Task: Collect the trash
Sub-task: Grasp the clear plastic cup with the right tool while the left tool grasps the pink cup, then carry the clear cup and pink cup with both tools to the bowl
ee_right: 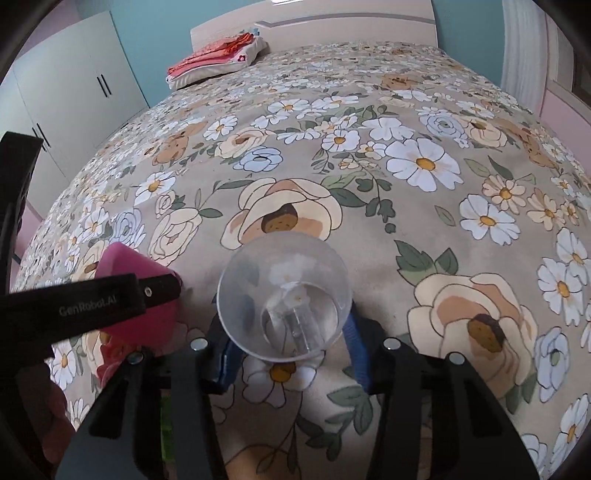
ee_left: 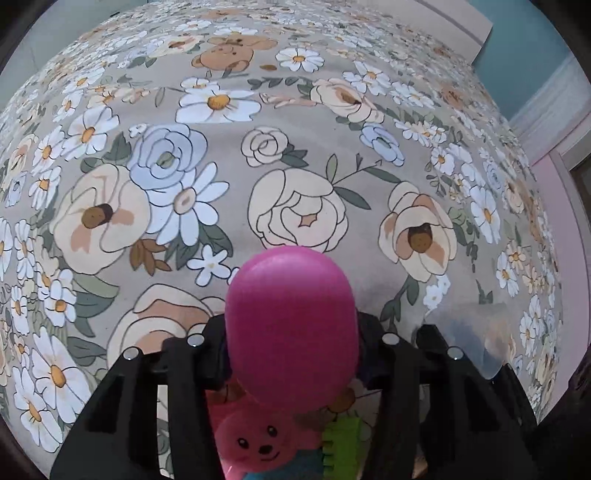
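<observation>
A pink plastic cup (ee_left: 291,325) stands between the black fingers of my left gripper (ee_left: 291,352), which press on its sides; its rounded closed end faces the camera. In the right wrist view the same pink cup (ee_right: 138,295) shows at the left, with a left finger (ee_right: 92,301) across it. My right gripper (ee_right: 286,350) is shut on a clear plastic cup (ee_right: 284,295), whose open mouth faces the camera, blue pads (ee_right: 225,354) against its wall. The clear cup (ee_left: 465,339) appears faintly at the lower right of the left wrist view. Both cups are low over the floral bedspread (ee_right: 369,221).
A pink bear-faced item (ee_left: 258,443) and a green piece (ee_left: 340,439) lie under the left gripper. Folded red and white cloth (ee_right: 218,62) rests by the headboard (ee_right: 332,26). A white wardrobe (ee_right: 66,92) stands left of the bed.
</observation>
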Action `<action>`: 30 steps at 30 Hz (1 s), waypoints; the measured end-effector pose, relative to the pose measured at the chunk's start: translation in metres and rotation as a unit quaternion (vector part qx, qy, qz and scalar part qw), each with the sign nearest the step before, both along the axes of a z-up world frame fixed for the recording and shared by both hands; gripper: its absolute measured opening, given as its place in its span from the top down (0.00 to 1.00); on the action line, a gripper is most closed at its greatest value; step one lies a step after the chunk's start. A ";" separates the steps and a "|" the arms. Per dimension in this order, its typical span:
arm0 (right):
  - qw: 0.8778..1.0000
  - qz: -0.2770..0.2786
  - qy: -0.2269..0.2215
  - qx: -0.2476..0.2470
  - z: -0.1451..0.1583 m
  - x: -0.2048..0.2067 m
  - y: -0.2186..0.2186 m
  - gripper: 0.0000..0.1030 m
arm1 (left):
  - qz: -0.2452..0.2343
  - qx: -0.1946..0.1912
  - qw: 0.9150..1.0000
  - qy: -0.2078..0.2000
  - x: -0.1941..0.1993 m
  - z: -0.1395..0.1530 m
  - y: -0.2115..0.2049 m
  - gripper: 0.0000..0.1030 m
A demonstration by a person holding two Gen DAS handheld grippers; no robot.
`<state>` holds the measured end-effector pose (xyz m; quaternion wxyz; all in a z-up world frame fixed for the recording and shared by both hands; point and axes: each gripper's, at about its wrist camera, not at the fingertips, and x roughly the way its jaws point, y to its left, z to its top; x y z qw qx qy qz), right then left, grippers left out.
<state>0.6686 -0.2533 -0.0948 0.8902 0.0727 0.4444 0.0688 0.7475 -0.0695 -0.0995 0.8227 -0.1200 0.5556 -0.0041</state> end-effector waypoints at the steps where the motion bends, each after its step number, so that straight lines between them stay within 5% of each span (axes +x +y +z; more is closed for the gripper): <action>1: 1.000 0.001 -0.003 -0.002 0.003 -0.003 0.000 0.51 | -0.001 0.002 1.000 -0.002 -0.002 0.003 0.001 0.51; 13: 0.999 0.001 -0.042 -0.013 0.068 -0.054 -0.002 0.51 | -0.016 0.022 0.998 -0.060 -0.055 0.074 0.009 0.52; 30: 0.992 0.010 -0.121 -0.036 0.188 -0.168 0.012 0.51 | -0.037 0.086 0.977 -0.193 -0.194 0.207 0.019 0.52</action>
